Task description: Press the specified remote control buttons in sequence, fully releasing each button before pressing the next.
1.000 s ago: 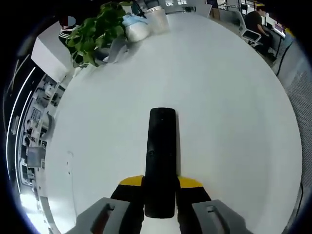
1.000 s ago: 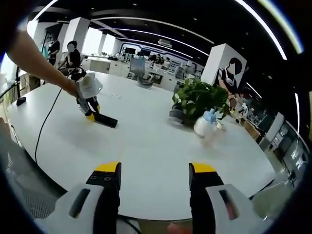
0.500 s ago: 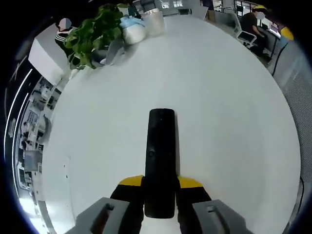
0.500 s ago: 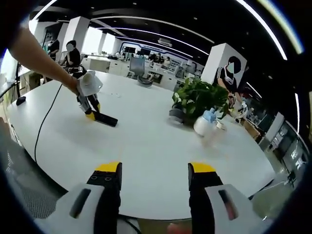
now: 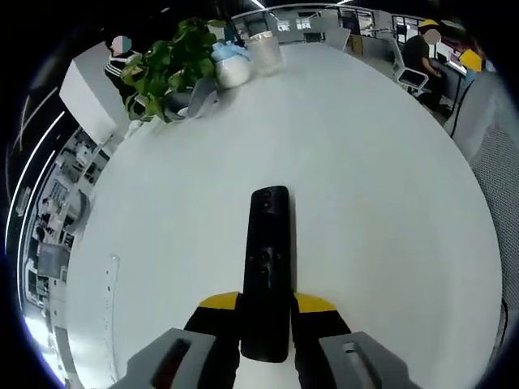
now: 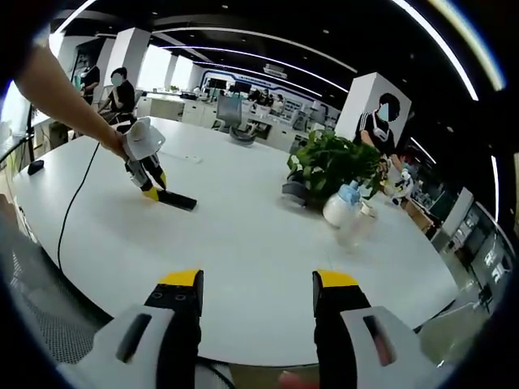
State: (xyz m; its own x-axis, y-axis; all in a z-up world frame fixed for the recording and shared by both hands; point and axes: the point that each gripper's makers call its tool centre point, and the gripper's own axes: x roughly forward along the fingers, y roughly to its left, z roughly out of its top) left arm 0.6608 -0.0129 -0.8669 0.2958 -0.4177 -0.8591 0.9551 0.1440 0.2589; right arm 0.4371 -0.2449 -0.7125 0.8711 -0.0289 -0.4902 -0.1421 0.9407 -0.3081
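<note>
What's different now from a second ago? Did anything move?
The left gripper tipped, so the black remote it clamps now lies flatter toward the white table, with its buttons facing the camera in the left gripper view. The remote stayed gripped at its near end between the jaws. The right gripper stayed open and empty above the table edge, and the plant and spray bottle kept their places.

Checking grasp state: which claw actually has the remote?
The left claw, shut on the black remote. The right claw is open, holding nothing.
</note>
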